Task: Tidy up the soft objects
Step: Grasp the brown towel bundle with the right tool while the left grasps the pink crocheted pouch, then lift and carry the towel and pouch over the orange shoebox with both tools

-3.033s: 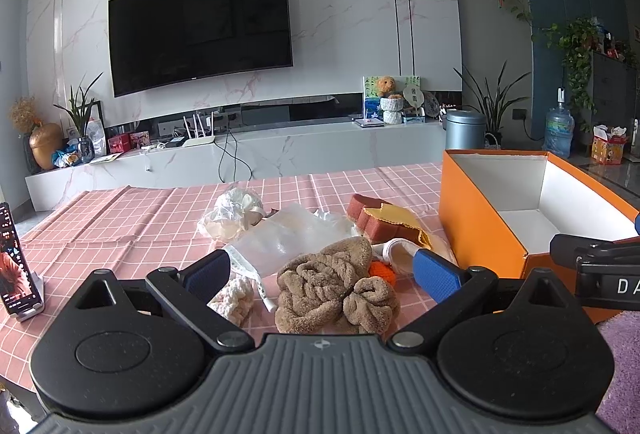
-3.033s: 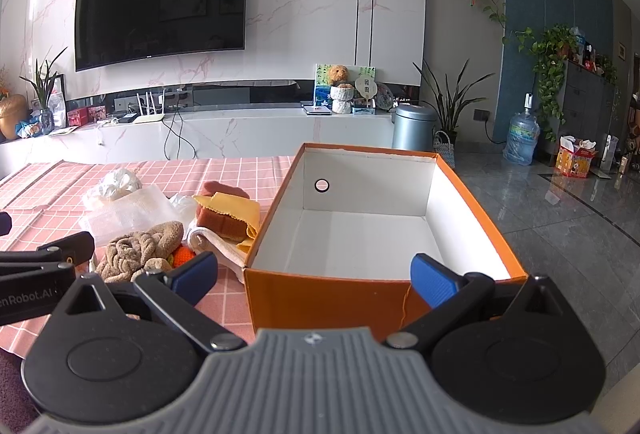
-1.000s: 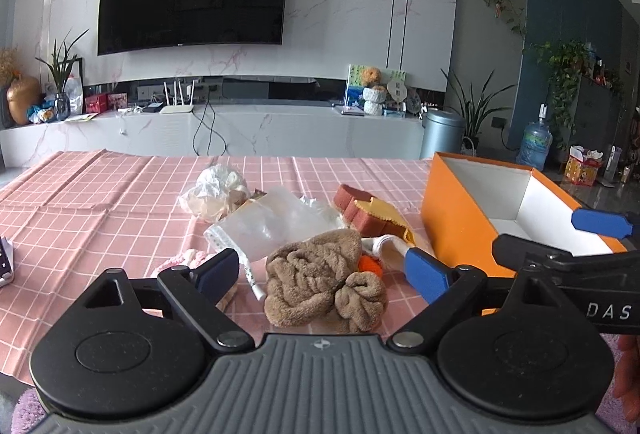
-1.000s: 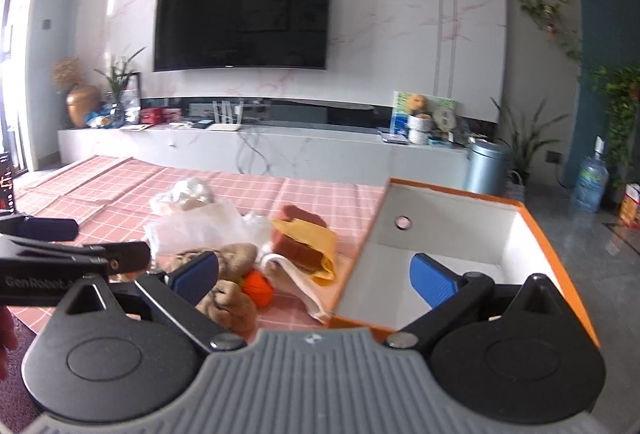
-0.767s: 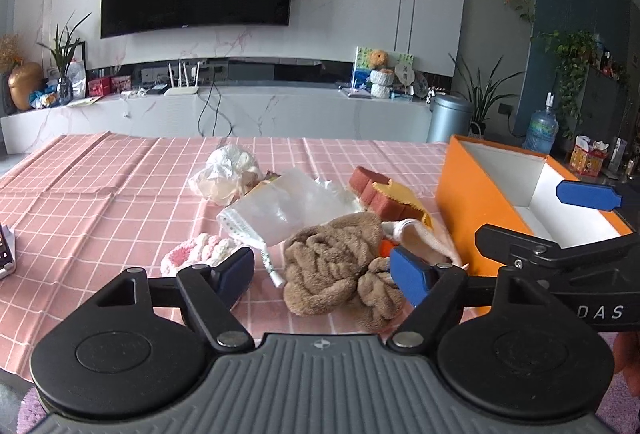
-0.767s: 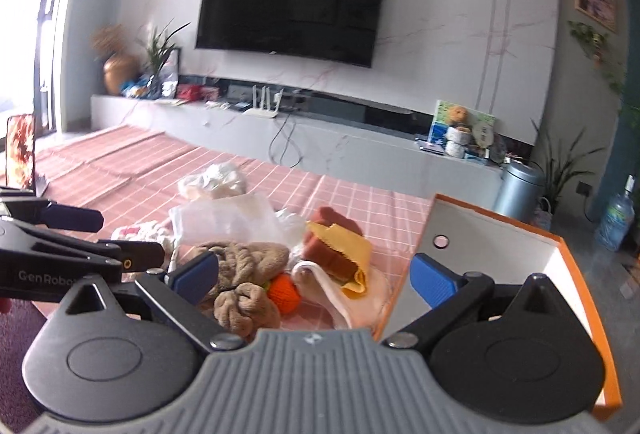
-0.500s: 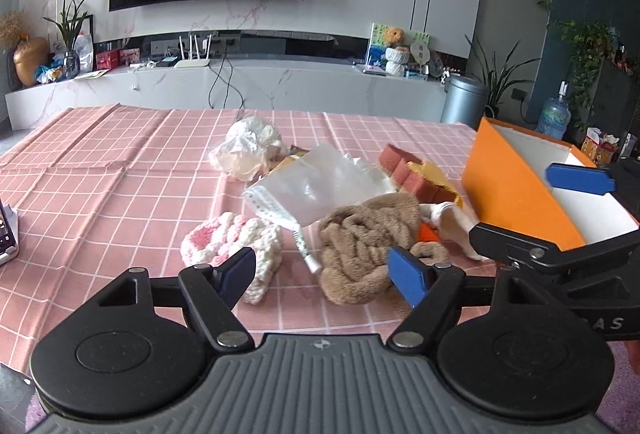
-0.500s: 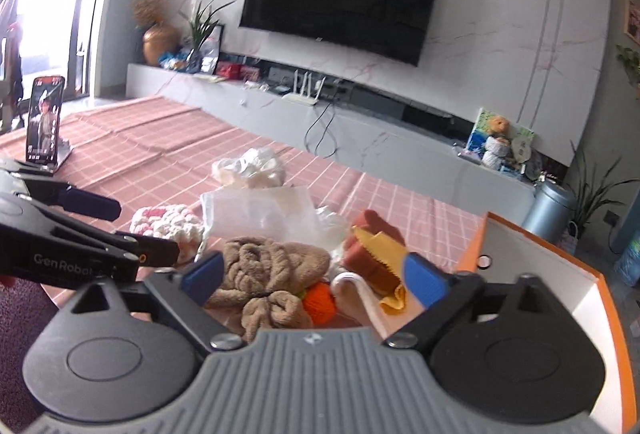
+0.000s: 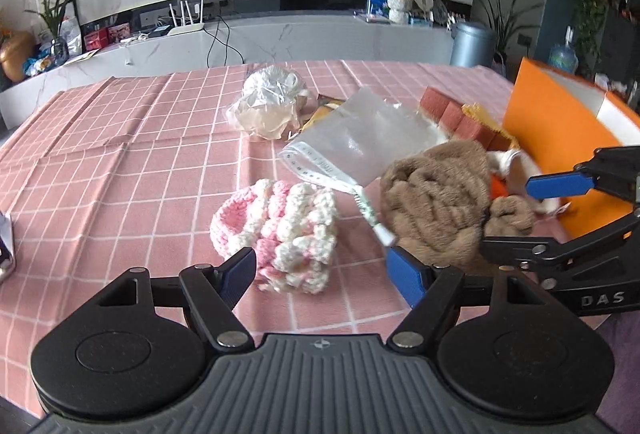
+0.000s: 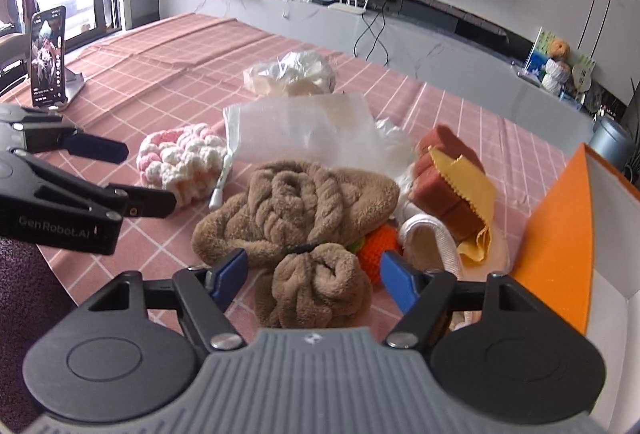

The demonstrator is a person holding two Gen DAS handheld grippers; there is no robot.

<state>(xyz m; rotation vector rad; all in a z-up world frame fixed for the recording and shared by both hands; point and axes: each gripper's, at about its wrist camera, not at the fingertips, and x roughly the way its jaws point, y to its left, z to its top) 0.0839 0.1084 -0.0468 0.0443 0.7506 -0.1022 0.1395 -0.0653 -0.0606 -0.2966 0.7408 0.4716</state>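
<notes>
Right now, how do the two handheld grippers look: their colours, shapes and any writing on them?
Both look alike. The left gripper has a ribbed grey body, two round black discs with silver pivot pins, and black fingers ending in blue pads. The right gripper has the same build. Seen side-on, the left one bears white "GenRobot.AI" lettering and the right one "DAS". No cables or sleeves show.

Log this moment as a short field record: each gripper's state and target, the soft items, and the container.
left gripper: open, jaws just closing, either side of the pink-and-white knitted piece, not pressing it
right gripper: open, jaws just closing, brown plush bundle between them, no grip seen
other soft items: orange knitted ball, yellow cloth draped over red-brown blocks
container: orange box, at the right of the pile
surface: pink checked tablecloth
</notes>
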